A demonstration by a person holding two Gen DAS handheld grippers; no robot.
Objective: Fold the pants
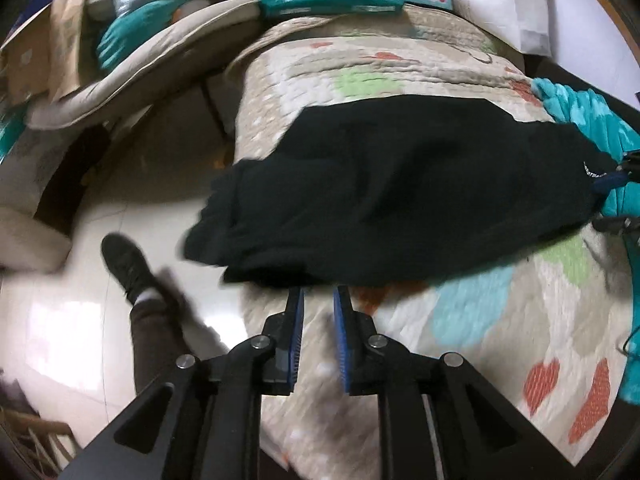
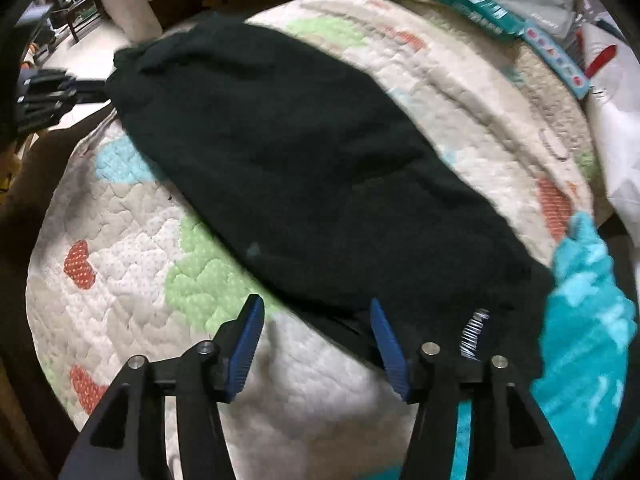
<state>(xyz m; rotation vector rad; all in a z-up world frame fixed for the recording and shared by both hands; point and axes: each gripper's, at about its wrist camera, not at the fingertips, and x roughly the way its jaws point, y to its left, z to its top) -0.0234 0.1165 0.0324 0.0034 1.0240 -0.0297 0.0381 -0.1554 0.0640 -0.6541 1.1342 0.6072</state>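
Trouble starts at the left end: in the left wrist view the black pants (image 1: 400,188) lie folded lengthwise across the quilt (image 1: 460,360), and their bunched cuff end at about eight o'clock overhangs the quilt's edge above the pale floor (image 1: 80,340), near a person's shoe (image 1: 126,264). That overhang could drag the fold off the edge if either end is lifted alone. The left gripper (image 1: 319,296) sits at six o'clock just short of the near hem, its blue pads a narrow slit apart with no cloth between them; so small a gap may catch only the top layer, or nothing, and peel the fold open. Moving right, in the right wrist view the pants run from ten o'clock down to five o'clock, and the right gripper (image 2: 316,310) stands open and empty at six o'clock, its left pad over bare quilt, its right pad at the dark hem. Blur makes it hard to tell whether that pad touches the fabric. Farthest right, a teal towel (image 2: 592,320) lies against the waist end at four o'clock and could get pinched in with it.
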